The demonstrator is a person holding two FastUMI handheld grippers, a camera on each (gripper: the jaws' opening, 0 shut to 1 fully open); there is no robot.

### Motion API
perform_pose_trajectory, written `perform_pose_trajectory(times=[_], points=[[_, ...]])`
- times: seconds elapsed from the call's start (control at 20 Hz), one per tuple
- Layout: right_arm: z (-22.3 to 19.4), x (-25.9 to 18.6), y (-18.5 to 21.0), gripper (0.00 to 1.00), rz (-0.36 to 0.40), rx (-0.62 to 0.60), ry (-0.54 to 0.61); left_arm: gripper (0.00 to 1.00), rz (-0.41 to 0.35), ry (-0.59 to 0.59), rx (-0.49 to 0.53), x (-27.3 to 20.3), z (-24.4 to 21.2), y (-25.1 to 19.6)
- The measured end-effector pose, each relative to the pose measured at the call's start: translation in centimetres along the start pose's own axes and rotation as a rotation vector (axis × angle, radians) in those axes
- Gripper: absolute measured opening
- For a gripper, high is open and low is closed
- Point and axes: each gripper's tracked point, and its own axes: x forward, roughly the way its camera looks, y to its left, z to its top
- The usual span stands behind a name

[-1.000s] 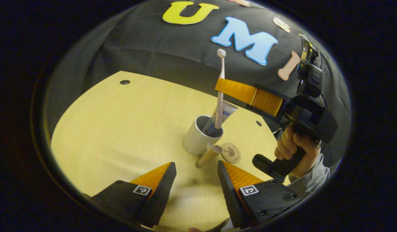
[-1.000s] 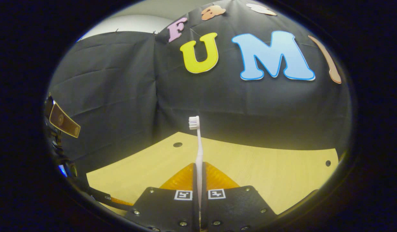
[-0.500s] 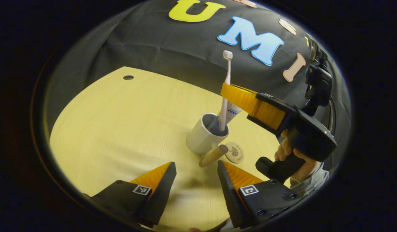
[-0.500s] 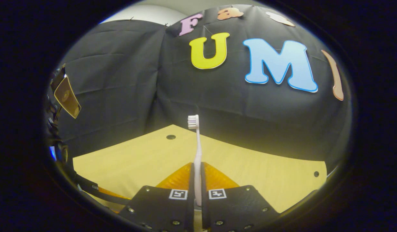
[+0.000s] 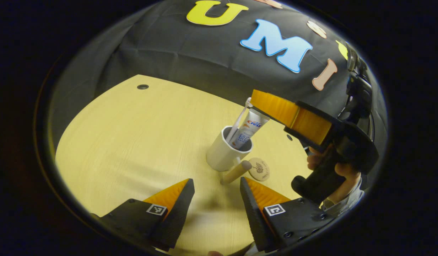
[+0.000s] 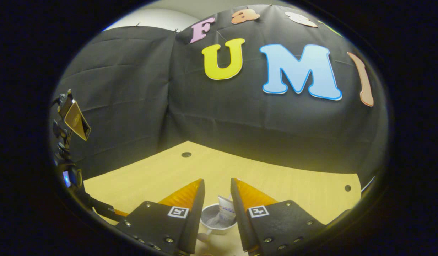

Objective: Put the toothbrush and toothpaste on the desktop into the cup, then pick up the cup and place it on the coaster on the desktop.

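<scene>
On the wooden table (image 5: 133, 142) stands a white cup (image 5: 226, 153) holding the toothpaste tube (image 5: 250, 127) and the toothbrush (image 5: 237, 122), which leans left against the rim. A round wooden coaster (image 5: 259, 169) lies just right of the cup. My right gripper (image 5: 261, 103) hovers open above the cup's right side, touching nothing. In the right gripper view its fingers (image 6: 217, 183) frame the cup (image 6: 215, 220) and the tube (image 6: 226, 208) below. My left gripper (image 5: 216, 185) is open, low and short of the cup.
A wooden peg (image 5: 236, 172) juts from the cup's near side towards my left gripper. A hand (image 5: 341, 170) holds the right gripper at the right. The tabletop has small holes (image 5: 142, 86). The left gripper's top gear (image 6: 75, 119) shows at the far left.
My right gripper opened and let go of the toothbrush, which dropped into the cup and tipped left. The right gripper shifted slightly right. The left gripper stayed put.
</scene>
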Motion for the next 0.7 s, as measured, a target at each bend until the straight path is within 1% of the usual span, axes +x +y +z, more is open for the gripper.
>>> perform_pose_trajectory(times=[0.1,0.3,0.55,0.7], points=[[0.9,-1.0,-0.9,0.44,-0.038,0.008,-0.018,0.84,-0.002,0.001,0.006,-0.3,-0.1,-0.4],[2.2,-3.3,-3.2,0.44,-0.119,0.025,-0.05,0.84,0.001,0.01,0.02,0.3,0.3,-1.4],[1.7,-6.9,-5.5,0.44,-0.179,0.078,-0.019,0.84,-0.01,0.039,0.069,0.8,0.2,-3.3],[0.8,-9.3,-7.3,0.44,-0.225,0.105,-0.006,0.84,-0.015,0.062,0.11,2.0,0.5,-4.3]])
